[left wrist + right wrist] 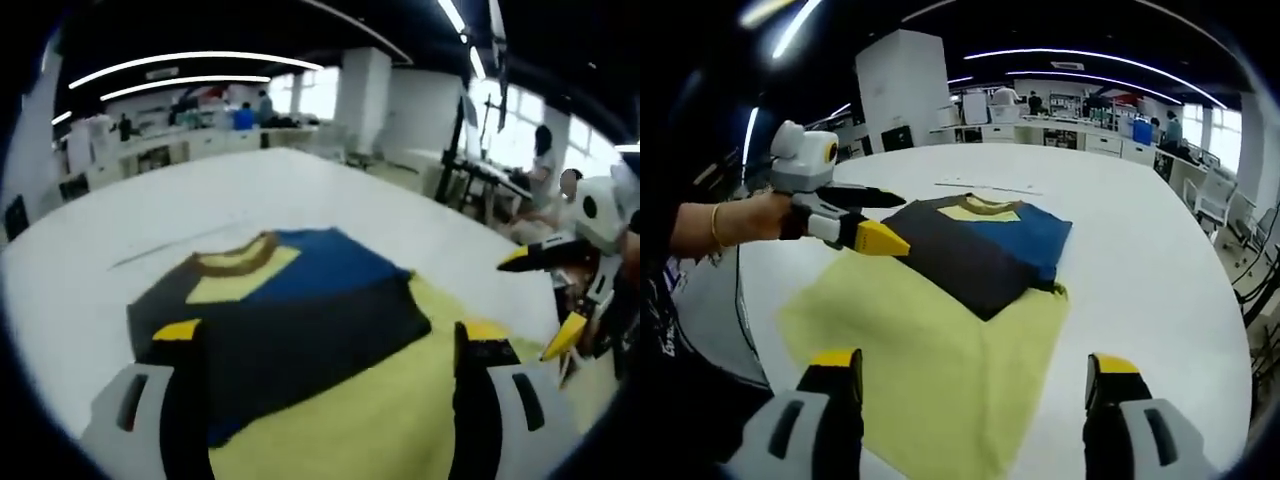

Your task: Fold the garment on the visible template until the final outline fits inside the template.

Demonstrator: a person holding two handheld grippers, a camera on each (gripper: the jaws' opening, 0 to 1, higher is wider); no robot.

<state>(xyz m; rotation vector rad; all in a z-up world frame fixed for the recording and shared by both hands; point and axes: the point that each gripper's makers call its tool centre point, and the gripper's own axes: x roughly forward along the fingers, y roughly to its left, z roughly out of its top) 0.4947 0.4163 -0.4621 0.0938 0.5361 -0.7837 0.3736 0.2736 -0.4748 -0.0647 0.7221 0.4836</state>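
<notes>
A: Garment [985,250] lies folded on the yellow template [940,350], at the template's far end, on the white table [1140,260]. Dark grey and blue panels, a yellow patch below the collar.

B: And from the left gripper view?

A: Same garment [290,320], seen closer; its dark edge overhangs the template [370,420] on the left of that view. The left gripper [330,345] has its jaws spread wide, nothing between them, hovering over the garment's near edge. The right gripper [555,300] shows at the right of that view, jaws parted, empty.

B: Right gripper view?

A: The right gripper [975,372] stands with its jaws apart above the template's near part. The left gripper [880,218], held by a hand [750,222] with a bracelet, hangs beside the garment's left corner, yellow tip near the fabric. Contact cannot be told.

B: Surroundings?

A: Benches, chairs and people well behind the table.
</notes>
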